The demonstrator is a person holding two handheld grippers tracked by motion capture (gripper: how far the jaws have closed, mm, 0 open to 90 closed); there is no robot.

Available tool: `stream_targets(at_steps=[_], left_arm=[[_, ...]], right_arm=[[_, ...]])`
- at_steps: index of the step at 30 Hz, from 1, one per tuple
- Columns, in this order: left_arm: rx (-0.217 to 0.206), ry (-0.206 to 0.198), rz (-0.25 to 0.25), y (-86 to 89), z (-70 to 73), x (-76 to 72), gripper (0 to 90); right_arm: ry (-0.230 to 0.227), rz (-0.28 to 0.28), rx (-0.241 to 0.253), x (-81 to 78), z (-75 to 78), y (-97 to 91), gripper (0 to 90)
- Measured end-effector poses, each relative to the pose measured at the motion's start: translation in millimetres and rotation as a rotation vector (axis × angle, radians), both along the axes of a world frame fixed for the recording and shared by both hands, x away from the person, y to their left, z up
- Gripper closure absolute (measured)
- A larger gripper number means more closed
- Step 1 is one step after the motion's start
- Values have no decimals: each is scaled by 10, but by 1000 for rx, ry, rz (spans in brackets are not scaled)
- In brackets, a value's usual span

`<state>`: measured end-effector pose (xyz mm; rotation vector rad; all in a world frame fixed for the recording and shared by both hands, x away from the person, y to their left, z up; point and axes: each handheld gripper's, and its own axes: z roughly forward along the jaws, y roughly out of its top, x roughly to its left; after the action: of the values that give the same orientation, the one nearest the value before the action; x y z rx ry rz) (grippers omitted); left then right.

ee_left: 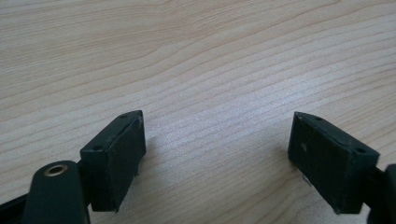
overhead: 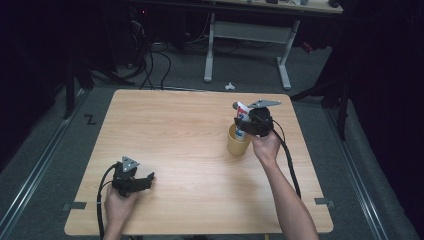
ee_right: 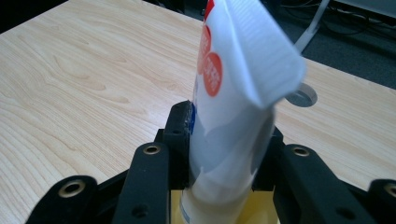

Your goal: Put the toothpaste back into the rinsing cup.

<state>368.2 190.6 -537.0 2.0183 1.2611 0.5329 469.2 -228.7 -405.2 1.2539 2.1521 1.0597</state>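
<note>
Currently, lower left of high view: left gripper (overhead: 146, 178) low over the wooden table (overhead: 180, 130), jaws spread wide, nothing between them | right of centre: right gripper (overhead: 243, 120) clamped on a white toothpaste tube (overhead: 241, 112), tube upright, lower end inside the yellow cup (overhead: 237, 142) | beyond: desk legs (overhead: 247, 50), cables on floor.

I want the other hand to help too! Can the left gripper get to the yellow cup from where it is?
Probably yes. The left gripper is open and the bare table lies between it and the yellow cup. But the right gripper is above the cup, shut on a tube, so only the cup's side looks free.
</note>
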Motion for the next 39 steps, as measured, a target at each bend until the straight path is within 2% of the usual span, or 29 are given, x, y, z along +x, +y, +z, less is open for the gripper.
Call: stream_targets(at_steps=[12,39], left_arm=[[0,0,0,-2,0,2,195],[-1,0,-1,-2,-1,3,195]], right_arm=[[29,-18,-5,18,-128,-49,665],[66,-21,-47,46,-227,4,664]])
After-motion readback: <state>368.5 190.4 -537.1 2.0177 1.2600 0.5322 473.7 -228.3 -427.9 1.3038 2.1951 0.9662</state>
